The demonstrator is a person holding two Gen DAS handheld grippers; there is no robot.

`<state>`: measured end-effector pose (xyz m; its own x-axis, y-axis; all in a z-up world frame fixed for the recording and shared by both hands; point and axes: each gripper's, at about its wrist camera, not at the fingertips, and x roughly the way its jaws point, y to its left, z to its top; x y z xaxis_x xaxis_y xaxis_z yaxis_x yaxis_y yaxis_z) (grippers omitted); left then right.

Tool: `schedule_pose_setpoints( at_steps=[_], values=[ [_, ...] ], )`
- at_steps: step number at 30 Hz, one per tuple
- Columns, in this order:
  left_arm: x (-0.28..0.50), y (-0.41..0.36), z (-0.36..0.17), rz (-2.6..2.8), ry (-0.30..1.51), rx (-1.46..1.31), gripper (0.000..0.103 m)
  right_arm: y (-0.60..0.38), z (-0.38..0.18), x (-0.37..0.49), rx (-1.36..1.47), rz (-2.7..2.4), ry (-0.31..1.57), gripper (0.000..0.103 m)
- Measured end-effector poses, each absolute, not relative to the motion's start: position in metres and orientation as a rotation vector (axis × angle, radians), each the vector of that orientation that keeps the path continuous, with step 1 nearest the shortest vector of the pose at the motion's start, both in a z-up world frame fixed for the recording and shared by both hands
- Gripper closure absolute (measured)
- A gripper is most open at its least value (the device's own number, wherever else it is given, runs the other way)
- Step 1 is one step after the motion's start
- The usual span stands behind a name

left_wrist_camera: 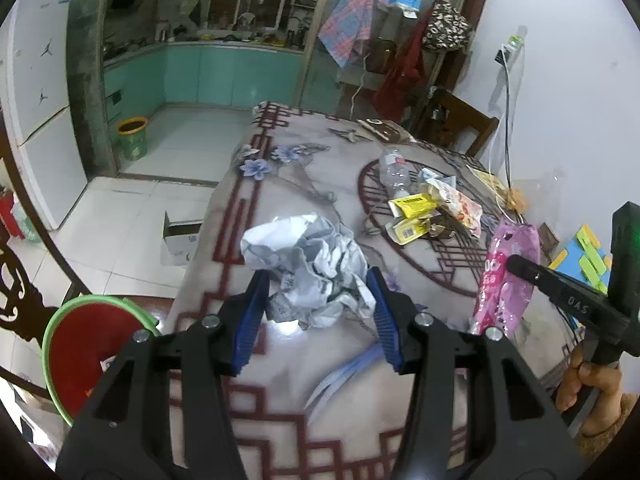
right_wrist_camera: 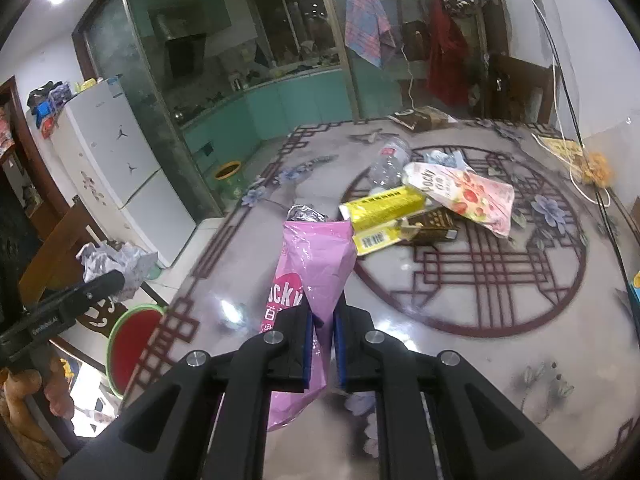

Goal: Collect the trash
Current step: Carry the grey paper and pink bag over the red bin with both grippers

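Note:
My left gripper (left_wrist_camera: 318, 286) is shut on a crumpled ball of white-grey paper (left_wrist_camera: 308, 264) and holds it above the patterned table (left_wrist_camera: 280, 392). It also shows at the left of the right wrist view (right_wrist_camera: 116, 264). My right gripper (right_wrist_camera: 322, 320) is shut on a pink snack wrapper (right_wrist_camera: 316, 264), which stands up between the blue pads; the wrapper also shows in the left wrist view (left_wrist_camera: 506, 276). More trash lies on the table's round motif: a clear plastic bottle (right_wrist_camera: 390, 162), yellow packets (right_wrist_camera: 382, 206), a strawberry snack bag (right_wrist_camera: 464, 196) and a brown carton (right_wrist_camera: 432, 222).
A red bin with a green rim (left_wrist_camera: 90, 348) stands by the table's near left edge, also in the right wrist view (right_wrist_camera: 134, 346). A carved wooden chair (left_wrist_camera: 16, 292) is beside it. A white cardboard box (left_wrist_camera: 180, 240) and a green bucket (left_wrist_camera: 134, 138) are on the floor.

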<state>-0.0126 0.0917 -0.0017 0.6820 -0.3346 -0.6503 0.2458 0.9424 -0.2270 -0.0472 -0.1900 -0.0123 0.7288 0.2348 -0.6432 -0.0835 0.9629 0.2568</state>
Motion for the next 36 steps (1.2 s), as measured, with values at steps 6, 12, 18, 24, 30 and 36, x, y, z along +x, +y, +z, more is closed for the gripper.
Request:
schedule_pose_setpoints(
  at_steps=[6,12,18,24,30,36],
  values=[
    [-0.015,0.113,0.0,-0.301,0.75,-0.136,0.054,-0.173,-0.006,-0.045,0.225,0.209,0.717,0.094],
    [-0.014,0.139,0.006,-0.255,0.743,-0.142,0.054,-0.149,-0.002,-0.039,0.233,0.261,0.717,0.094],
    [-0.014,0.164,0.01,-0.231,0.731,-0.157,0.054,-0.123,-0.001,-0.031,0.259,0.327,0.727,0.094],
    [-0.014,0.195,0.003,-0.181,0.746,-0.2,0.054,-0.089,-0.007,-0.024,0.232,0.375,0.745,0.094],
    [-0.016,0.228,-0.008,-0.093,0.771,-0.229,0.054,-0.051,-0.021,-0.012,0.256,0.45,0.784,0.093],
    [-0.018,0.262,-0.016,-0.021,0.786,-0.275,0.054,-0.009,-0.027,0.001,0.293,0.526,0.805,0.092]
  ],
)
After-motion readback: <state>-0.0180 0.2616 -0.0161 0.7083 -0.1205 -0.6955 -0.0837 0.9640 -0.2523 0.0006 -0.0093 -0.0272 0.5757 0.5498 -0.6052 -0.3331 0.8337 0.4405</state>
